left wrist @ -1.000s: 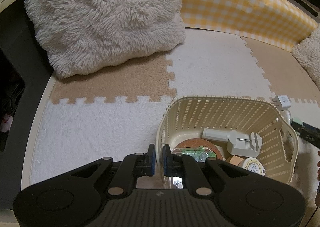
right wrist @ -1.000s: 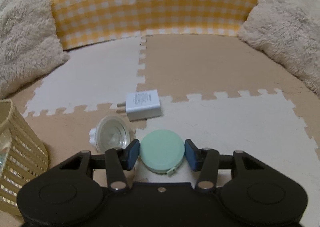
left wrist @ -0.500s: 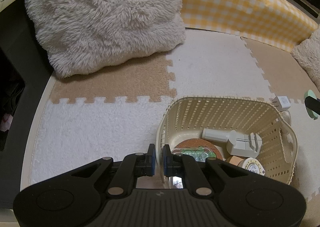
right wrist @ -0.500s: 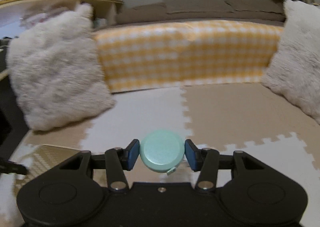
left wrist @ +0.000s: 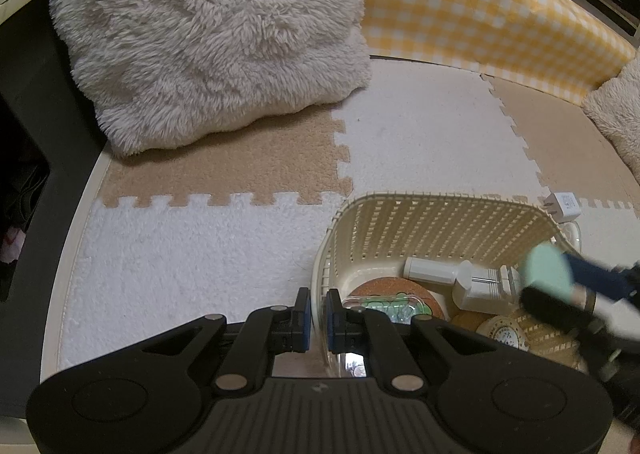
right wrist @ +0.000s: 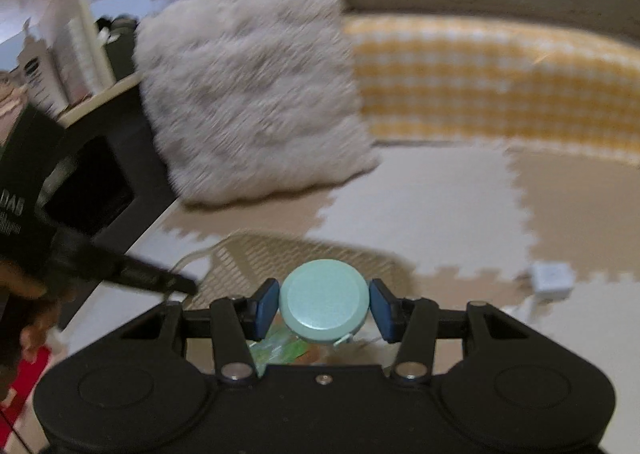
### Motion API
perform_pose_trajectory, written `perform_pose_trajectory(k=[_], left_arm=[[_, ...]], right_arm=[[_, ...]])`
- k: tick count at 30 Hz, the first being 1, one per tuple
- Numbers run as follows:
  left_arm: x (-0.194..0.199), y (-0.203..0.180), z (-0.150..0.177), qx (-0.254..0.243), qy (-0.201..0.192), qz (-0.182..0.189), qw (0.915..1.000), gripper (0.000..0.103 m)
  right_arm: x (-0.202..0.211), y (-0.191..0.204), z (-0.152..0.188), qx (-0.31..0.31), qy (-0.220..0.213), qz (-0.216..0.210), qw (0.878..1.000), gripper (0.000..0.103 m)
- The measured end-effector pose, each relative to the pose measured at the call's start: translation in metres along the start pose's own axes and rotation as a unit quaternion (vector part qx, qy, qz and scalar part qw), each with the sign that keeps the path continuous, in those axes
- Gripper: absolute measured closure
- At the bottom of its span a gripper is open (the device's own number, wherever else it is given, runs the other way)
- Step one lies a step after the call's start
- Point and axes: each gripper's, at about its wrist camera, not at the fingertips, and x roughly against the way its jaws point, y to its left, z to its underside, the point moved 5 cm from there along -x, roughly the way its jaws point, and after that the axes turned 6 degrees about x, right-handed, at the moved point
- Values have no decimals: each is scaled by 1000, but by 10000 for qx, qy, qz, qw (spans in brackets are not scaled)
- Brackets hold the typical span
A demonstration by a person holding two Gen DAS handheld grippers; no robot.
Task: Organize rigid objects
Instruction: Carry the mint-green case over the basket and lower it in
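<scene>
In the left wrist view the left claw (left wrist: 315, 318) is clamped on the near rim of the cream basket (left wrist: 440, 213), steadying it; beyond it to the right, the blurred right claw carries a mint-green round case (left wrist: 546, 268) over the basket. In the right wrist view the right claw (right wrist: 324, 308) pinches that case (right wrist: 323, 305) above the smeared basket (right wrist: 304, 258), so the placing step is in hand and next calls for lowering and releasing. The basket's contents are mostly hidden here.

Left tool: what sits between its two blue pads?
The near rim of the cream basket. The left wrist view shows the left tool pinching that wall, pads on either side; the right wrist view does not show this.
</scene>
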Motion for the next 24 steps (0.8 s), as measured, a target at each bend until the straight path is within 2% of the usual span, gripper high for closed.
perform_pose_trajectory(k=[4,9,24], left_arm=[[0,0,0,-1,0,-2,10000,95],[0,0,0,-2,-1,-4,10000,95],[0,-1,0,21,0,25,10000,95]], right_arm=[[-16,21,4,175,284,-146,9993,53],[-36,34,6,88,606,-295,9977,53],[-73,48,13,-291,1259,-475,9905,53]])
